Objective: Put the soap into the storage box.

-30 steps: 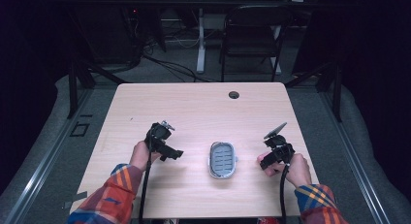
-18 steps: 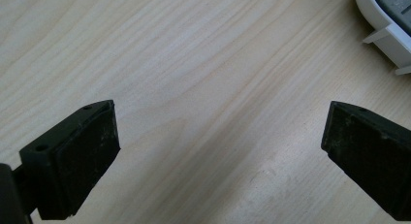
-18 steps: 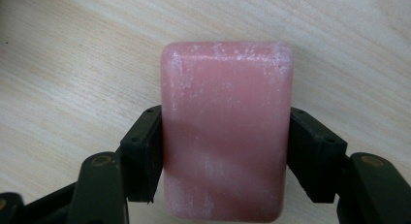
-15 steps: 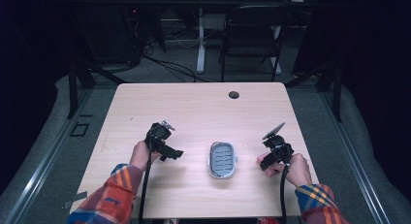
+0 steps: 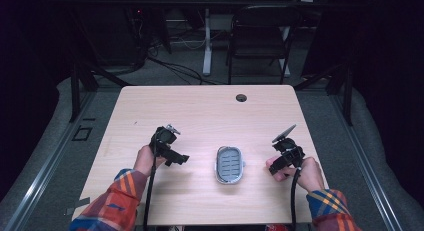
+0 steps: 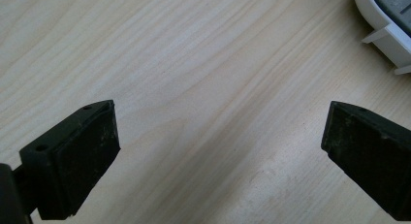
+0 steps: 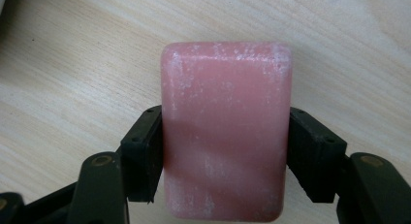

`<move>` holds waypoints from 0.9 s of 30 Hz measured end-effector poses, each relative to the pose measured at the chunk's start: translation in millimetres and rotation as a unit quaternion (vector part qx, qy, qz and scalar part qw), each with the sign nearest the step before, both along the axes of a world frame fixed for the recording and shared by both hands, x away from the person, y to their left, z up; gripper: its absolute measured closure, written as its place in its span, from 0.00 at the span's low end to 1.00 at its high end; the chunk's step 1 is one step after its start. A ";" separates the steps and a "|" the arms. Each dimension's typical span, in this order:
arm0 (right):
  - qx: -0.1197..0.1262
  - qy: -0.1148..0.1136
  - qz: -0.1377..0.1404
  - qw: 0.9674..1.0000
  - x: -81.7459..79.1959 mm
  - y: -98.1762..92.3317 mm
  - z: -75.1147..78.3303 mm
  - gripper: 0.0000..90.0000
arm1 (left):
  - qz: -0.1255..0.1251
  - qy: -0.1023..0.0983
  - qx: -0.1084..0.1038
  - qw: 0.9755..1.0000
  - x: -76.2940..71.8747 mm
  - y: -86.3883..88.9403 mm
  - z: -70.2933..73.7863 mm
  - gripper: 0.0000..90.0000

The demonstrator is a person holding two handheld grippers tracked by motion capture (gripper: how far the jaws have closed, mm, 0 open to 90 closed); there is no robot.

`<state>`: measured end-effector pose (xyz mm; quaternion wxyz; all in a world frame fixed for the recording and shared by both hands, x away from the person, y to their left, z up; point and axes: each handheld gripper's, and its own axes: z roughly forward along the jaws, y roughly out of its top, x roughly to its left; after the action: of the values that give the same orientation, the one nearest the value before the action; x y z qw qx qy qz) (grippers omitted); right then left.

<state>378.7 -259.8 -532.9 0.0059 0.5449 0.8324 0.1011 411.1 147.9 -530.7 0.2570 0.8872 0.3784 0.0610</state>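
A pink bar of soap lies on the wooden table between the jaws of my right gripper. Those jaws have just been closing, and both pads now press on the bar's long sides. In the high view the right gripper sits low over the table, to the right of a white oval soap dish with a grey slotted insert. My left gripper rests to the left of the dish, and its jaws stand wide open over bare wood. The dish's edge shows at the upper right of the left gripper view.
The light wooden table has a round cable hole near its far edge. A dark folding chair and a desk leg stand on the floor beyond the table. Plaid sleeves come in from the bottom.
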 end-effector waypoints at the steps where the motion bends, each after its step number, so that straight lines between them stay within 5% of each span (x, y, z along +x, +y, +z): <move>1: 0.001 0.002 0.002 1.000 0.1 -0.2 0.5 0.41 | 0.000 0.000 0.000 1.000 0.0 -0.1 0.0 0.00; 27: 0.014 -0.001 0.023 1.000 -4.4 -1.5 26.1 0.41 | 0.000 0.002 0.006 1.000 -0.7 -2.1 -0.6 0.00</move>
<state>374.3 -261.3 -506.8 -0.0032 0.5256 0.8431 0.1132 410.4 145.8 -531.3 0.2512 0.8886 0.3788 0.0615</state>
